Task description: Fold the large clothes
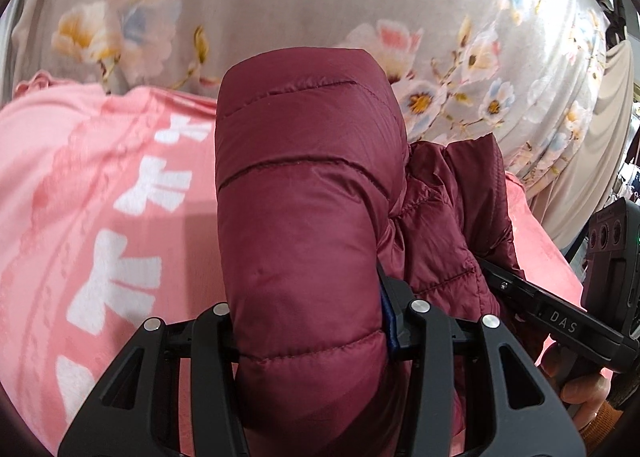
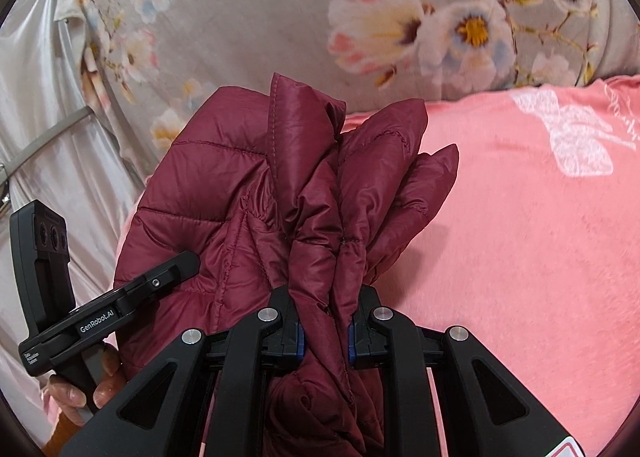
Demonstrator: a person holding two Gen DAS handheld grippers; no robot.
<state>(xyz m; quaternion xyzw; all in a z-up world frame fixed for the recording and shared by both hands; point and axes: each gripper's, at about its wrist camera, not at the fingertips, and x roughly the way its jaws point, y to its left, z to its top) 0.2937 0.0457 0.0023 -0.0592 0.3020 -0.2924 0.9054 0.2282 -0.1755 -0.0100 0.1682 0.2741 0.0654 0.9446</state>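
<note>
Maroon quilted jacket [image 1: 304, 217], fold in progress, carried above the pink blanket [image 1: 100, 197].
Left tongs [image 1: 310, 321] pinch 1 thick padded fold; right tongs [image 2: 325, 331] pinch bunched fabric. Next, judged: lay it flat, release.

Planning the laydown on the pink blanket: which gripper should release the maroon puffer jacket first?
Probably the left gripper: it pinches one smooth padded fold of the maroon puffer jacket. The right gripper clamps several bunched layers, better kept.

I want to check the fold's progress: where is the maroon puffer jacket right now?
The maroon puffer jacket is clamped in both grippers, left gripper and right gripper, above the pink blanket, with the floral sheet behind.
</note>
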